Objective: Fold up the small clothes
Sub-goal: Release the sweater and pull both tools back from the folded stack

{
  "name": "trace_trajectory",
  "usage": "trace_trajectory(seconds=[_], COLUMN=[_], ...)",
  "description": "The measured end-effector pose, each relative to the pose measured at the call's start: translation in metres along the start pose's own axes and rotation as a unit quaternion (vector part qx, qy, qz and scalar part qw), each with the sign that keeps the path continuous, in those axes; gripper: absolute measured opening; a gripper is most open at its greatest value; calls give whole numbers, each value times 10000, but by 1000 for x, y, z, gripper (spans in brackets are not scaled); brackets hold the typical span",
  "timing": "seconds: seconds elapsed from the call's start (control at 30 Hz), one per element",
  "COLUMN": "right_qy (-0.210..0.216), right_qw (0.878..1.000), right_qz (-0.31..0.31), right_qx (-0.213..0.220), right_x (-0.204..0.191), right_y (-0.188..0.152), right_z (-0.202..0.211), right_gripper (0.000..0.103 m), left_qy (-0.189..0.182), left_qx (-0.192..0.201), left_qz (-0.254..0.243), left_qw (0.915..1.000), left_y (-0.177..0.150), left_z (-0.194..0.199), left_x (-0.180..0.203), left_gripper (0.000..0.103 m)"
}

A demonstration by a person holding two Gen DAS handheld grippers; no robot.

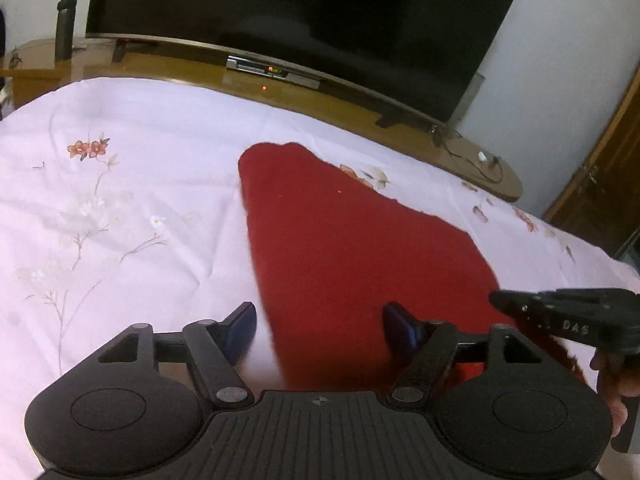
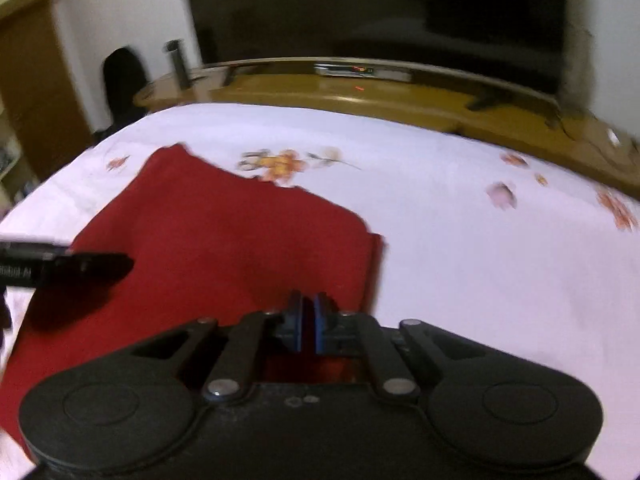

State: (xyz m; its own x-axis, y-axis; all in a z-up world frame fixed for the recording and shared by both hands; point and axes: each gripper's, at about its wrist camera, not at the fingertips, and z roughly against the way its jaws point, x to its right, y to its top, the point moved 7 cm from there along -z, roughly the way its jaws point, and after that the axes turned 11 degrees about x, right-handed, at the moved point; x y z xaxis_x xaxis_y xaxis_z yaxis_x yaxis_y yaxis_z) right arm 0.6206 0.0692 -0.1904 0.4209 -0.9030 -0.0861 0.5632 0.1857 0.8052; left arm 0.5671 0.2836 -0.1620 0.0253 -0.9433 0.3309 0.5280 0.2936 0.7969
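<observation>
Over red cloth (image 1: 352, 248) | left gripper (image 1: 320, 330) level, jaws spread | right gripper (image 2: 307, 326) jaws pinching cloth edge

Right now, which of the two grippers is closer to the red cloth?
Right. The right gripper has its jaws shut at the red cloth near edge, apparently pinching it. The left gripper hangs open above the cloth's left edge.

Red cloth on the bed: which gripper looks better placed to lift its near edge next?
Probably the right gripper: it is shut at the red cloth's near edge. The left gripper is open, holding nothing.
</observation>
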Motion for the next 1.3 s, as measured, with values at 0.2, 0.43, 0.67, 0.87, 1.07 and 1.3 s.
trace_trajectory(seconds=[0.2, 0.43, 0.67, 0.87, 1.07, 1.3], right_qy=[-84, 259, 296, -408, 23, -30], right_qw=[9999, 9884, 9820, 9913, 9916, 9922], right_qz=[-104, -1463, -1824, -1214, -1080, -944], right_qx=[93, 318, 388, 312, 713, 818], right_x=[11, 41, 49, 35, 12, -25], right_y=[5, 22, 3, 5, 1, -42], right_z=[17, 4, 5, 9, 109, 214], right_gripper=[14, 35, 7, 20, 82, 98], left_qy=[5, 138, 354, 361, 340, 542], left_qx=[281, 363, 33, 117, 633, 847], left_qz=[-34, 171, 165, 80, 199, -215], left_qw=[9996, 9991, 9992, 9992, 9972, 9947], left_y=[4, 11, 3, 9, 1, -42], left_z=[19, 20, -3, 17, 107, 210], left_x=[-5, -16, -12, -10, -13, 25], left_gripper=[71, 71, 84, 88, 99, 103])
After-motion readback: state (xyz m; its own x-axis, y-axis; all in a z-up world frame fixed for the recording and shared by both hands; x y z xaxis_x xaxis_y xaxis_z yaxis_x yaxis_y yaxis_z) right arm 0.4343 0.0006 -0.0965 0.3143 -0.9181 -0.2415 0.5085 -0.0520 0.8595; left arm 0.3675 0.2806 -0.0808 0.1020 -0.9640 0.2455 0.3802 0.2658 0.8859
